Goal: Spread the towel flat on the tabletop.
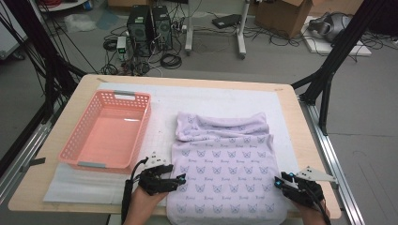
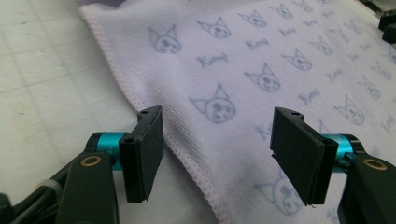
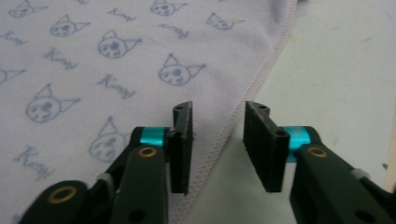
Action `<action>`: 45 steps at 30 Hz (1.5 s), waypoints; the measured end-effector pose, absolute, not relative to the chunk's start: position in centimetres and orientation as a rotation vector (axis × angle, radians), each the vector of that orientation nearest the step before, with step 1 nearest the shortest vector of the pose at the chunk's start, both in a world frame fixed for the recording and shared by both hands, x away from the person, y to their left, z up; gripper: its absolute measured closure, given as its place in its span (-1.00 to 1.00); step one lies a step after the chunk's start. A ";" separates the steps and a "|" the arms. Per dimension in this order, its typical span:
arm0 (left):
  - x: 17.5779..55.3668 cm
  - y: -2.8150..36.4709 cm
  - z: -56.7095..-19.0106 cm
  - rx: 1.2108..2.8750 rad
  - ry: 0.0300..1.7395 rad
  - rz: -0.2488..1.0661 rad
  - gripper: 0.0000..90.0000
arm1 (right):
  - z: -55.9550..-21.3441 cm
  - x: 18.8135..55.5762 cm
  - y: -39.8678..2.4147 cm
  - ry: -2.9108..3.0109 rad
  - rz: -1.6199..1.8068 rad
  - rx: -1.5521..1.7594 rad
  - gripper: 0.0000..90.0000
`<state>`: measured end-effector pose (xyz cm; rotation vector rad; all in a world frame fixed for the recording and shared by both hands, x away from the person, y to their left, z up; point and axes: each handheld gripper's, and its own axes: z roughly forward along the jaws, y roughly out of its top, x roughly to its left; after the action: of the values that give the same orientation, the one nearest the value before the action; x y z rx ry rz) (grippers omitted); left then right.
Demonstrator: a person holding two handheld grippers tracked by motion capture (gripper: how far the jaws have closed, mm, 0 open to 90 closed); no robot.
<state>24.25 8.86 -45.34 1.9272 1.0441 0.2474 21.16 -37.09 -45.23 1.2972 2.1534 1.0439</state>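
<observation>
A lilac towel (image 1: 225, 159) printed with small cat faces lies on the white mat, its far end folded over in a rumpled band. My left gripper (image 1: 180, 179) sits at the towel's near left edge. In the left gripper view its jaws (image 2: 217, 149) stand wide apart over the towel (image 2: 243, 70), and the stitched hem runs between them without touching the pads. My right gripper (image 1: 280, 182) is at the near right edge. Its jaws (image 3: 218, 140) are open with a narrower gap, the towel's (image 3: 93, 70) hem lying below and between them.
A pink plastic basket (image 1: 124, 93) with nothing in it stands on the left of the white mat (image 1: 187, 101). The wooden table (image 1: 47, 154) ends just behind my hands and close to the right gripper. Computers, cables and boxes sit on the floor beyond.
</observation>
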 end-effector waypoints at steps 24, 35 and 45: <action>20.3 9.8 -45.4 1.814 1.052 0.322 0.07 | -43.8 16.5 -36.8 2.112 1.072 1.316 0.25; 18.2 9.5 -45.8 1.912 1.015 0.284 0.91 | -44.6 15.6 -37.0 2.252 1.044 1.281 0.95; 19.1 9.5 -45.0 1.821 1.019 0.324 0.20 | -43.5 14.3 -36.9 2.180 1.089 1.290 0.42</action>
<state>19.11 9.53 -44.97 1.8214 1.0192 0.3244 14.26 -36.90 -43.49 1.2904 2.1802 1.0892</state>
